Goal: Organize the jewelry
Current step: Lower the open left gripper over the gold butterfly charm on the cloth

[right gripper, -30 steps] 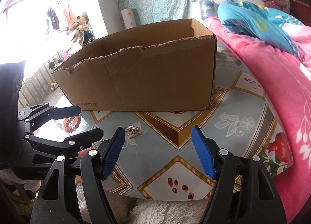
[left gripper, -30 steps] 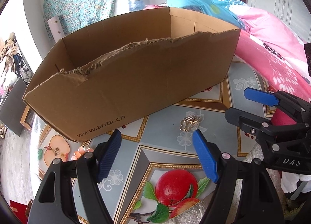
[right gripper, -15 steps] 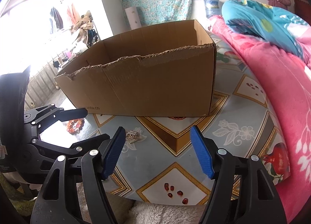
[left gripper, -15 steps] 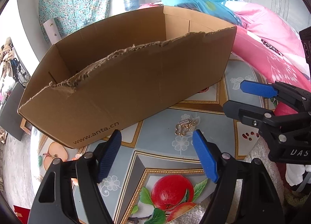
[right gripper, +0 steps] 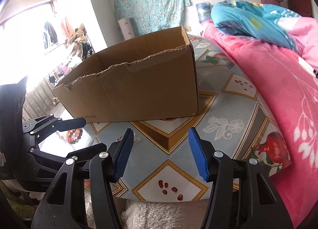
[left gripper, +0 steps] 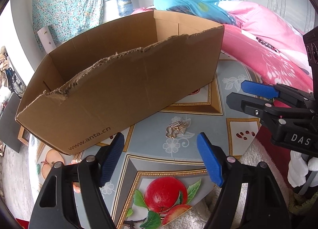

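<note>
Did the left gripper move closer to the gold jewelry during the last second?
Yes. The left gripper has advanced toward the gold jewelry and the cardboard box: both sit larger and nearer its open fingertips, with more of the table's printed apple showing below.

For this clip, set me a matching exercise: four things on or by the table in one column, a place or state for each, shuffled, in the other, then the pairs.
Things:
1. cardboard box
2. gold hair clip
3. orange bead bracelet
4. left gripper

Places or states:
A. open and empty, just short of the clip
B. flat on the tablecloth, ahead of the left gripper's fingers
C. on the table off the box's left corner
D. open-topped, torn front rim, standing on the table

Pairs: 1-D, 2-B, 3-C, 4-A
</note>
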A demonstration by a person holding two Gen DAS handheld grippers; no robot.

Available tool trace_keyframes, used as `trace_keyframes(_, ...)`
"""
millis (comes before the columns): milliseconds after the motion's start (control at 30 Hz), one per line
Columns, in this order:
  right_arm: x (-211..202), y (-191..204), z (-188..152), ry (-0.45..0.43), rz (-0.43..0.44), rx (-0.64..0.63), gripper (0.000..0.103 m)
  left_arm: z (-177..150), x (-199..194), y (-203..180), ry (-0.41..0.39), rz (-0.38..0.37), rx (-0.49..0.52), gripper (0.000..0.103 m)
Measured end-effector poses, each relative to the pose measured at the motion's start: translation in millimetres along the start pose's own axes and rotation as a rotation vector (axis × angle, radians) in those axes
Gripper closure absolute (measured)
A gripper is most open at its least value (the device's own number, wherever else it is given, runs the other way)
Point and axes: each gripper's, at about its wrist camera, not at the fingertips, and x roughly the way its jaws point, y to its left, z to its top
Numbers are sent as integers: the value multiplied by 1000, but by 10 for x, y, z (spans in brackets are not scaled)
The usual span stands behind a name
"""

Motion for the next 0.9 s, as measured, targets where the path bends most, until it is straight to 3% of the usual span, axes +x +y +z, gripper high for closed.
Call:
trace_keyframes(167,16,5,-80,25,-28,-10,65,-34,-4,-90,-26,-29,65,37)
trace_keyframes(233,23,8,-102,33,-23,-5,69,-49,20,-131,-36,-41,98,45)
trace_keyframes(467,124,85,-104,95,-8,47,71,-26,98,-73,-51,-129,92,66)
trace_keyframes(533,134,136,-98,106,-12,50,71,-23,150,-48,-49,-142,79,77)
trace_keyframes(700,220,197,-64,127,-24,46,71,-22,275,-62,-43,-132,121,82)
trace_keyframes(900,298,261,-27,135,-49,20,71,-14,295,-25,-47,-192,125,83)
